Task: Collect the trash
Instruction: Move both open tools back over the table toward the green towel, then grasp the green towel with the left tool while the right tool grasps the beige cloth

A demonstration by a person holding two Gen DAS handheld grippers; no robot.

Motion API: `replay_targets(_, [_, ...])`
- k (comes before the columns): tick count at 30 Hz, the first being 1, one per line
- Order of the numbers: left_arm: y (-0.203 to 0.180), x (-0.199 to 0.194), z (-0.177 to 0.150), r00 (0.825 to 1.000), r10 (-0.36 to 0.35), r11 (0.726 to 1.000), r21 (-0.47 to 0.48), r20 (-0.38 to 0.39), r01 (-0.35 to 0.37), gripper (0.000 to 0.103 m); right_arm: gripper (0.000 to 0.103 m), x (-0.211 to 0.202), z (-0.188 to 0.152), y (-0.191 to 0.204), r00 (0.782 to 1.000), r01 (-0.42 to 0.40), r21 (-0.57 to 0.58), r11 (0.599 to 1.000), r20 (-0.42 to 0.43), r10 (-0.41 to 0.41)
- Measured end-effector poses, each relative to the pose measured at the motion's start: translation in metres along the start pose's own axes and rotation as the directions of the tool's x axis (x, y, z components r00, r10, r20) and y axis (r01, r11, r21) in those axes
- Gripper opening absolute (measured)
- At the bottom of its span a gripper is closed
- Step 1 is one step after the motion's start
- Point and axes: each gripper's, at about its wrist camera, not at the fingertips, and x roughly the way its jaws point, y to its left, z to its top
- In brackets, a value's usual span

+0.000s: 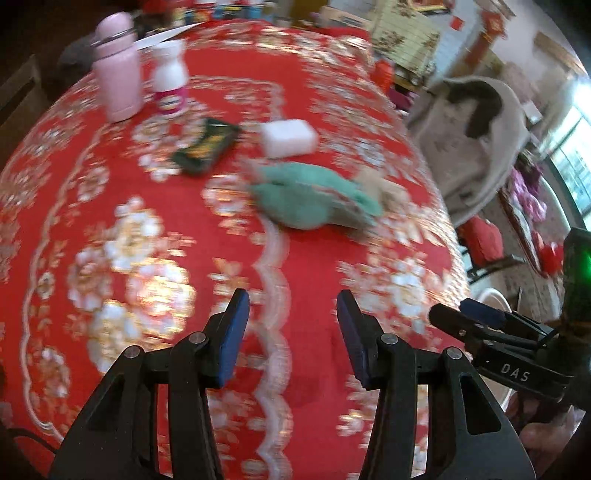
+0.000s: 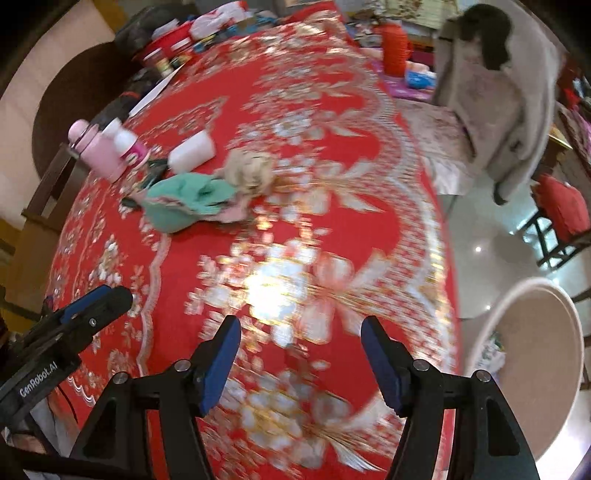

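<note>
A doll in a green dress point(image 1: 314, 195) lies on the red patterned tablecloth point(image 1: 110, 206); in the right wrist view the doll point(image 2: 192, 199) has blond hair. Beside it are a white tissue pack point(image 1: 290, 138), a dark flat packet point(image 1: 205, 147), a white bottle with a pink label point(image 1: 170, 83) and a pink flask point(image 1: 117, 70). My left gripper point(image 1: 293, 314) is open and empty, over the cloth short of the doll. My right gripper point(image 2: 301, 339) is open and empty near the table's front right edge. It also shows at the right of the left wrist view point(image 1: 458, 314).
A white waste bin point(image 2: 532, 354) stands on the floor right of the table. A chair draped with a grey coat point(image 2: 506, 96) is at the far right. Clutter point(image 2: 207, 26) and a red thermos point(image 2: 395, 44) sit at the far end.
</note>
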Motion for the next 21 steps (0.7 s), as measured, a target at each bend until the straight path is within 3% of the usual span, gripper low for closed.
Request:
replay_targets(7, [0.041,-0.001,0.017,1.0,0.008,0.999,-0.053,0.003,-0.007,0.047,0.065,0.021,0.034,0.028,1.0,-0.002,-0.028,1.0,0.012,0.003])
replay_targets(18, [0.027,0.012,0.044,0.997,-0.08,0.997,0.004,-0.012,0.08,0.048,0.065,0.052,0.106,0.018,0.998,-0.035,0.079,0.996,0.047,0.031])
replay_targets(19, [0.024,0.014,0.047,0.996,-0.092,0.996,0.015,-0.016,0.092,0.051,0.064,0.057,0.109,0.017,0.998,-0.041,0.083,0.996,0.042,0.037])
replay_targets(21, [0.02,0.018,0.053,0.993,-0.115,0.993,0.032,-0.021,0.116,0.056,0.037,0.069,0.115,0.016,0.998,-0.06,0.093,0.994,0.034,0.057])
